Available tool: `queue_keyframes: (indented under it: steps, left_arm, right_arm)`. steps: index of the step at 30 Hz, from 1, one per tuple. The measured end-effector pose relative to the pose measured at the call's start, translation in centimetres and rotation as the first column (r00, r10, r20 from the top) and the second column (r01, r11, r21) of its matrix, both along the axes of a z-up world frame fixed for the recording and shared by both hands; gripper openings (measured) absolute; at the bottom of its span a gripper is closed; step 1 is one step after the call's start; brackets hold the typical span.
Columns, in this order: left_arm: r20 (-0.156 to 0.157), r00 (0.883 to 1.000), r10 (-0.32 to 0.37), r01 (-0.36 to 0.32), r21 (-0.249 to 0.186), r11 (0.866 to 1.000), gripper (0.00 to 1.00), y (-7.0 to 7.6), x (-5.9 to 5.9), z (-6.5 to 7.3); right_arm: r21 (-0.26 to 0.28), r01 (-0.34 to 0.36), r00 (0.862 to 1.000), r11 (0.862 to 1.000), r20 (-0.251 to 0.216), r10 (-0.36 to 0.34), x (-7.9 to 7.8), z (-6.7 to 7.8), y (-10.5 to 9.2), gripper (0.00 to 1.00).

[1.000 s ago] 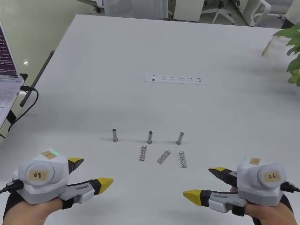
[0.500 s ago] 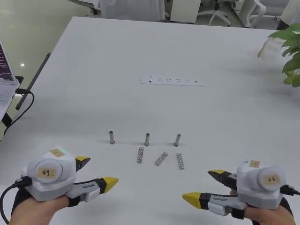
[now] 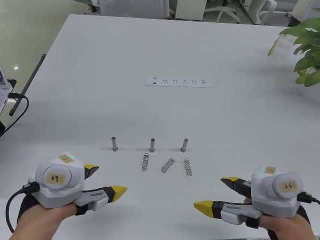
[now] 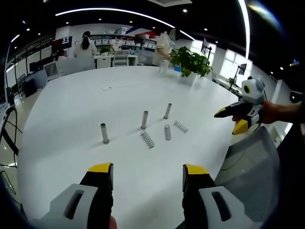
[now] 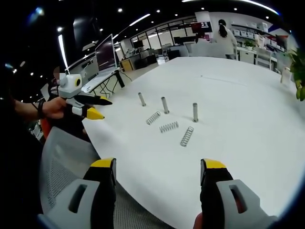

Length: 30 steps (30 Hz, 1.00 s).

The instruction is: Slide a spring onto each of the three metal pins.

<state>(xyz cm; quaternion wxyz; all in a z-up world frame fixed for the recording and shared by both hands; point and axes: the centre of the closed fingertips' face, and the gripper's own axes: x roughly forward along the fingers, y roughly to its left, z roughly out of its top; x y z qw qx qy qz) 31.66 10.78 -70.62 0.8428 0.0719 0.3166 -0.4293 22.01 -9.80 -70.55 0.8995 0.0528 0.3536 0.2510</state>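
Three short metal pins stand upright in a row on the white table: left pin, middle pin, right pin. Just in front of them lie three springs: left spring, middle spring, right spring. My left gripper hovers open at the near left, well short of the pins. My right gripper hovers open at the near right, also apart from the springs. The pins and springs lie ahead of the left jaws. Pins and springs lie ahead of the right jaws.
A white power strip lies further back on the table. A potted plant stands at the far right edge. A black cable hangs off the left side. Office chairs and people stand beyond the table's far edge.
The head view has drifted so the scene sits a little lower left; the laptop at the left has left the picture. Both grippers stay open in about the same places.
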Motion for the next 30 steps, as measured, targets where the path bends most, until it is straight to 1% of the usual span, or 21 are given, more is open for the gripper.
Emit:
queue_keyframes:
  steps: [5, 13, 19, 23, 30]
  left_arm:
    - [0.000, 1.000, -0.006, 0.006, -0.015, 1.000, 0.53, -0.9, 0.3, 0.2]
    - [0.005, 1.000, -0.022, 0.022, -0.019, 1.000, 0.51, -2.5, 1.0, 0.3]
    - [0.006, 0.999, -0.032, 0.032, -0.017, 0.999, 0.50, -3.6, 1.7, -0.1]
    - [-0.005, 1.000, -0.018, 0.018, -0.024, 1.000, 0.49, -4.1, 2.2, -0.7]
    - [-0.019, 1.000, -0.018, 0.018, -0.029, 0.999, 0.48, -5.0, 2.3, -1.3]
  right_arm:
    - [-0.001, 0.006, 1.000, 1.000, -0.002, -0.006, -0.3, 0.0, -0.2, 0.71]
    - [0.002, 0.018, 1.000, 1.000, -0.006, -0.018, -0.6, 0.0, -0.4, 0.70]
    - [0.001, 0.021, 1.000, 1.000, -0.008, -0.021, -0.9, -0.1, -0.5, 0.70]
    - [0.004, 0.025, 1.000, 1.000, -0.010, -0.025, -1.0, -0.1, -0.7, 0.70]
    - [0.006, 0.031, 0.999, 0.999, -0.010, -0.031, -1.1, -0.1, -0.9, 0.70]
